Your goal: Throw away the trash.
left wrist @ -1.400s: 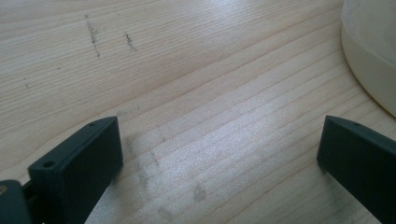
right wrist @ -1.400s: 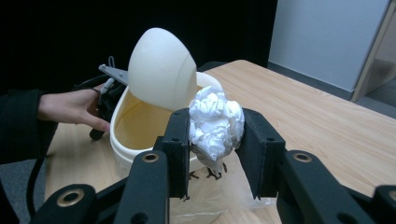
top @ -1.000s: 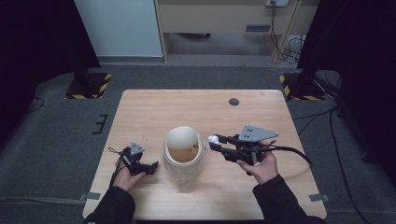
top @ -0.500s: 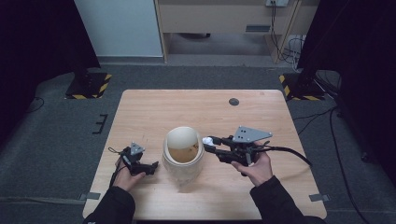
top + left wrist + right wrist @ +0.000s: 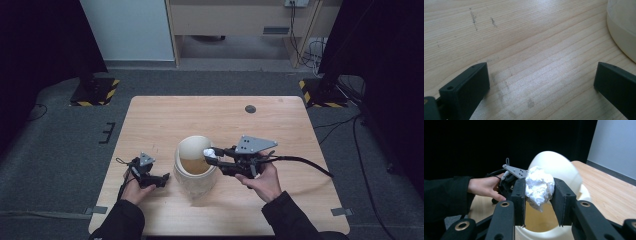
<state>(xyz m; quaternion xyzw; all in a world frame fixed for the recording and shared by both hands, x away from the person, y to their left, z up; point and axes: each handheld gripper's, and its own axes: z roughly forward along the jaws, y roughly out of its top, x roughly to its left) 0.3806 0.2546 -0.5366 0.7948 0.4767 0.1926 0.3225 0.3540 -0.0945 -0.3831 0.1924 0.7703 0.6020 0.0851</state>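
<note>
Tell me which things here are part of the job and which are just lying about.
Part of the job:
right gripper, shut on the crumpled white paper
cream bin, lid open, just under the paper

Just there:
left gripper, open, low over the wooden table beside the bin
small dark disc near the table's far edge

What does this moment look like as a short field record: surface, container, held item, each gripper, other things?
surface: light wooden table
container: cream plastic bin with a raised swing lid, open, near the table's front middle
held item: crumpled white paper wad, over the bin's opening
right gripper: shut on the wad, at the bin's rim
left gripper: jaws wide apart, nothing between them, low over the table beside the bin
other: small dark round disc near the far edge
</note>
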